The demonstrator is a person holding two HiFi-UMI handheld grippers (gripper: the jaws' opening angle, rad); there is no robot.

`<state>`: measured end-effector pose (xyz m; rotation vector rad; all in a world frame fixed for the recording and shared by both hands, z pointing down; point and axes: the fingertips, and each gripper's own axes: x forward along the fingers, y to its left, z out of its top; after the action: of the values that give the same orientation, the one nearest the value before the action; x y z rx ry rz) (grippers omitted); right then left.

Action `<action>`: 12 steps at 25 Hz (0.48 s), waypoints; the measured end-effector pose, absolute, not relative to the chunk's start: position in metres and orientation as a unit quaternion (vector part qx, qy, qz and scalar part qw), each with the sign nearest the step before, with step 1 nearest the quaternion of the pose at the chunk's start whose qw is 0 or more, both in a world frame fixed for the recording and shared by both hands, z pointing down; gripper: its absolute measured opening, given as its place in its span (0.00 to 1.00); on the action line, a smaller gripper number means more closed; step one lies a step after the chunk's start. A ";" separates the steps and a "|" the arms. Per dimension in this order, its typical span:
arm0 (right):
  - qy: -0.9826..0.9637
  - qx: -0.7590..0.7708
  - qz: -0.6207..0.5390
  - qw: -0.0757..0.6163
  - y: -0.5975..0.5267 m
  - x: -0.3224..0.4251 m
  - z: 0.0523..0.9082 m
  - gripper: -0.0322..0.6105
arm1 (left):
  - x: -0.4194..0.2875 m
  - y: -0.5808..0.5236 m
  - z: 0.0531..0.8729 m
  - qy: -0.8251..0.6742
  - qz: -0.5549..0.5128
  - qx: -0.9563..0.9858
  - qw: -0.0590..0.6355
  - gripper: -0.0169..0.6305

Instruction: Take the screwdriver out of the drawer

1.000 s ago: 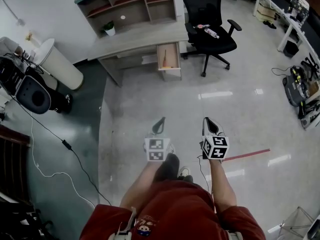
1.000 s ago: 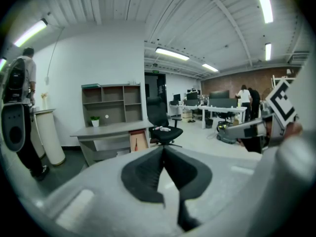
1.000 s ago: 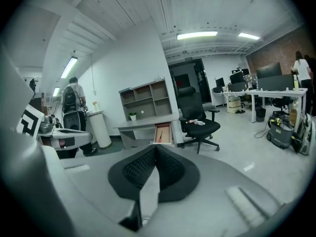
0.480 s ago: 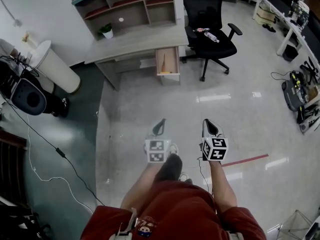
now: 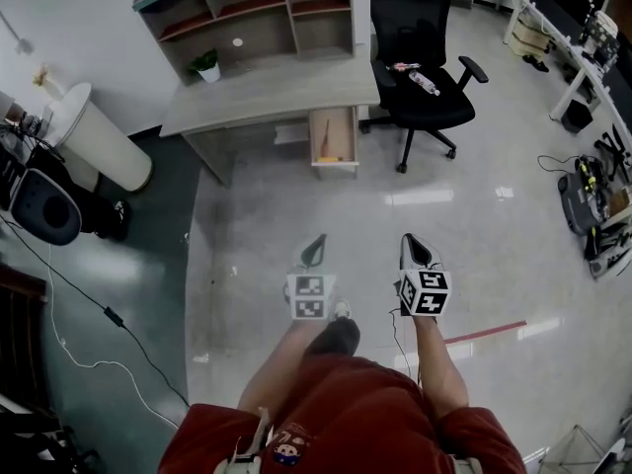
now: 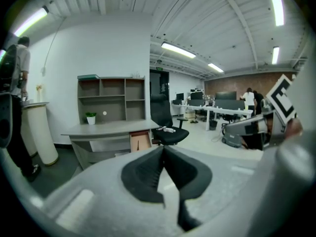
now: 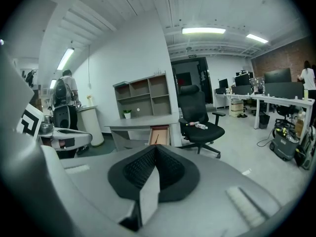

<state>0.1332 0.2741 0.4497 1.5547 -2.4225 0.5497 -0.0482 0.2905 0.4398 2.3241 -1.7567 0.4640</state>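
Observation:
A grey desk (image 5: 267, 95) stands across the floor ahead, with its wooden drawer (image 5: 333, 138) pulled open. A thin screwdriver (image 5: 324, 130) lies lengthwise in the drawer. My left gripper (image 5: 318, 238) and right gripper (image 5: 411, 238) are held side by side over the bare floor, well short of the desk, both shut and empty. The drawer (image 6: 140, 140) shows past the left gripper (image 6: 163, 147) in the left gripper view. In the right gripper view the open drawer (image 7: 160, 135) lies just beyond the right gripper (image 7: 156, 146).
A black office chair (image 5: 420, 77) with a bottle on its seat stands right of the drawer. A shelf unit (image 5: 262, 13) and a potted plant (image 5: 207, 64) sit on the desk. At the left are a white cylinder (image 5: 94, 136), a floor cable (image 5: 99, 309) and a standing person (image 6: 17, 107).
The desk and open drawer have come nearer and sit lower in the head view. Both grippers keep their places in the picture and stay shut.

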 end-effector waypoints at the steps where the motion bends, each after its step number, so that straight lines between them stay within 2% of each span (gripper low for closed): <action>1: -0.822 0.528 0.187 0.106 0.263 0.129 0.448 0.05 | -0.053 0.280 0.440 -0.592 0.158 0.784 0.098 0.02; 12: -0.817 0.526 0.198 0.126 0.158 0.084 0.456 0.05 | -0.101 0.176 0.450 -0.594 0.157 0.780 0.121 0.02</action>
<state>0.0837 0.1584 0.4558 1.5329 -2.3807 0.5760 -0.1010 0.1764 0.4500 2.2773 -1.7340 0.4590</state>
